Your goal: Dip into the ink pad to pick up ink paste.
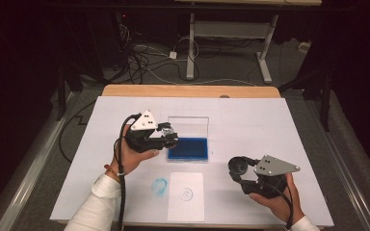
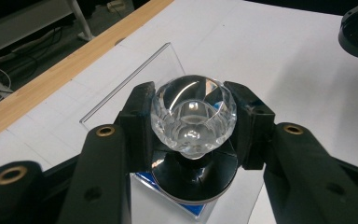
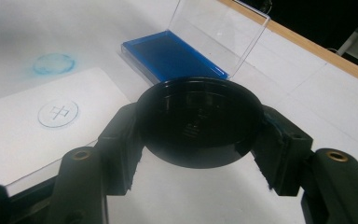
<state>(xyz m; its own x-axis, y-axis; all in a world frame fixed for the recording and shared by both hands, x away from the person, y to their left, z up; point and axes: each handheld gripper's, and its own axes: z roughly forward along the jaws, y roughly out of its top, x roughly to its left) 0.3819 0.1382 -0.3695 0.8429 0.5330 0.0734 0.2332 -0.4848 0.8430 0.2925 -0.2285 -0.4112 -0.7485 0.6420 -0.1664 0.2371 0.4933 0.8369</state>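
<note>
Left gripper [image 2: 193, 122] pinches a glass-knobbed stamp [image 2: 193, 116] over the ink pad [image 1: 188, 148]; right gripper [image 3: 199, 135] clamps its black cap [image 3: 199, 121].
The slick facets could slip, smudging the stamped paper [image 1: 186, 196] at six o'clock.

Overall light: white paper-covered table [image 1: 250, 120] bright and evenly lit from above; room beyond the table's far edge dim to black.
Shadows: soft, short, close under the clear faceted glass stamp [image 2: 193, 114].
Glare: small highlights inside the stamp's facets; faint sheen on the round black plastic cap [image 3: 199, 122].
Exposure: table near the cap nearly washed out, grid lines faint.
Sharpness: high view soft and low in detail; in both gripper views the black jaws at the bottom edge are slightly blurred.
Distortion: table edges bow mildly in the gripper views.
</note>
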